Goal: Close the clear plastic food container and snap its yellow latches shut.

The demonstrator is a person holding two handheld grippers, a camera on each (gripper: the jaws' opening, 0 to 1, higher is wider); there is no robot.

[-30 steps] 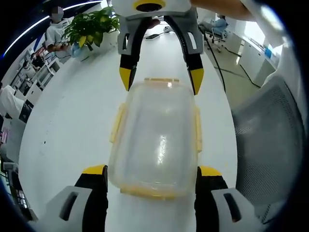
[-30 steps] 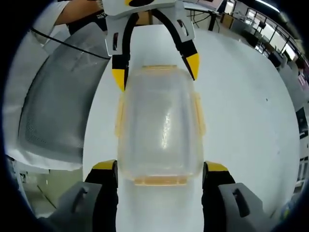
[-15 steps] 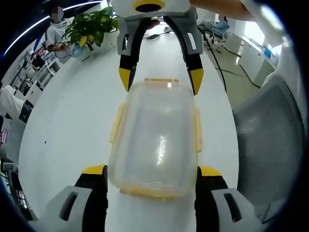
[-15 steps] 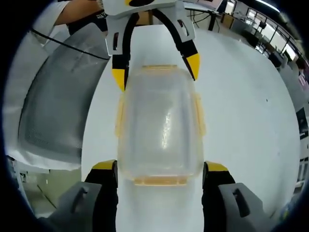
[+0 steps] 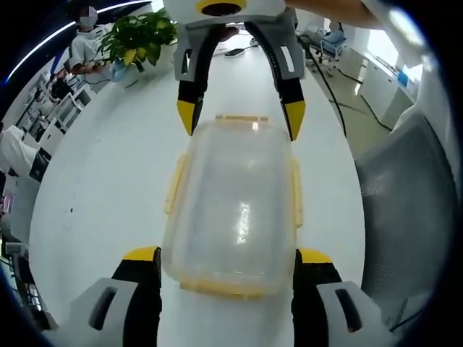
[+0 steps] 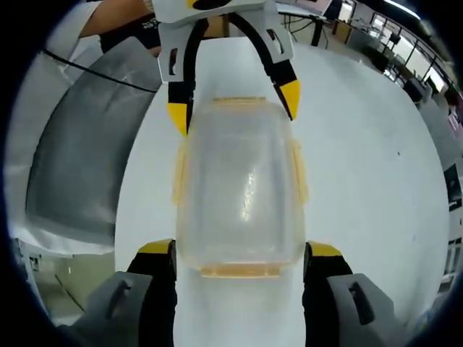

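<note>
The clear plastic container (image 5: 235, 210) with its lid on lies over the white table (image 5: 101, 181), lengthwise between my two grippers. Yellow latches (image 5: 176, 182) run along its four edges; the side ones stick out a little. My left gripper (image 5: 228, 256) is shut on the near end, its yellow-tipped jaws pressing both sides. My right gripper (image 5: 240, 119) comes in from the far side and clamps the opposite end. In the right gripper view the container (image 6: 239, 195) sits the same way, with the right gripper (image 6: 239, 253) on its near end and the left gripper (image 6: 233, 108) on its far end.
A grey mesh chair (image 5: 405, 195) stands beside the table's edge, and is seen again as the chair (image 6: 79, 159). A potted plant (image 5: 137, 36) stands at the table's far end, with a person (image 5: 83, 50) behind it. A black cable (image 5: 322, 79) hangs off the table side.
The container stays fixed between both grippers while the surroundings shift slightly, so both hands and the container have moved together a little. The jaws' grip is unchanged.
</note>
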